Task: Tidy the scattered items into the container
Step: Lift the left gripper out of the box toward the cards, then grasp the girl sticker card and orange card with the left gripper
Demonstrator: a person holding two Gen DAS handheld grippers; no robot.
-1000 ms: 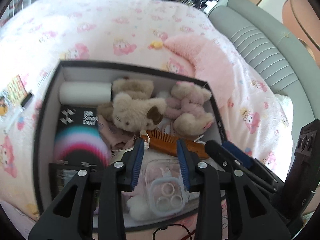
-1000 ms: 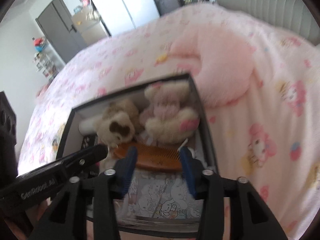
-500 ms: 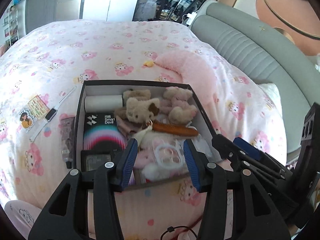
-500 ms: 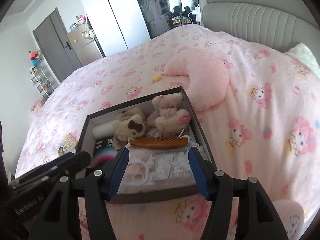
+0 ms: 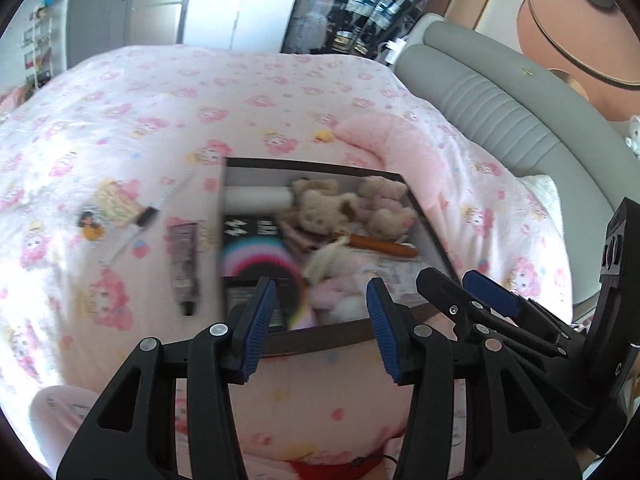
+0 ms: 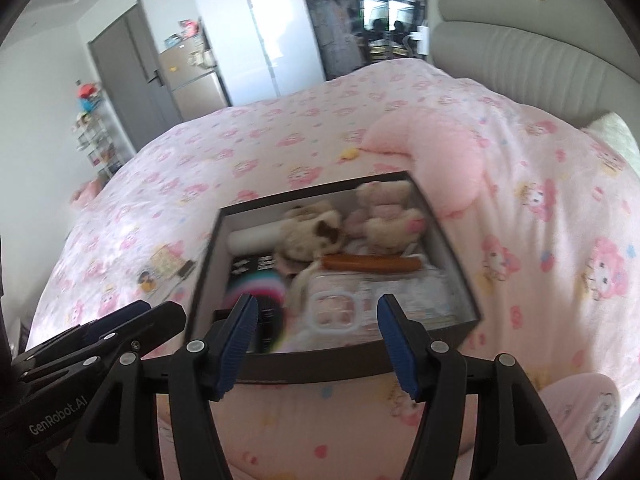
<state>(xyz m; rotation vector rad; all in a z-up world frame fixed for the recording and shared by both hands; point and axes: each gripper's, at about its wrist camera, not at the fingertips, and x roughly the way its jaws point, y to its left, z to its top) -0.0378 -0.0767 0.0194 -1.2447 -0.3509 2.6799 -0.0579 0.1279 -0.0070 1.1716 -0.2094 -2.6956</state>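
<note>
Tube: your dark soft squeeze tube (image 5: 184, 268) lies on the bed (image 5: 140, 128) beside the black box (image 5: 320, 338); light, squashy, grip mid-body.
Tongs: left tongs (image 5: 320, 324) and right tongs (image 6: 316, 344) both parted, empty.

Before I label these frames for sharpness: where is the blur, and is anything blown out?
Left wrist view: box contents smeared, bedspread glaring white at left, own jaws sharp. Right wrist view: box and plush toys blurred; fisheye bends the headboard.
</note>
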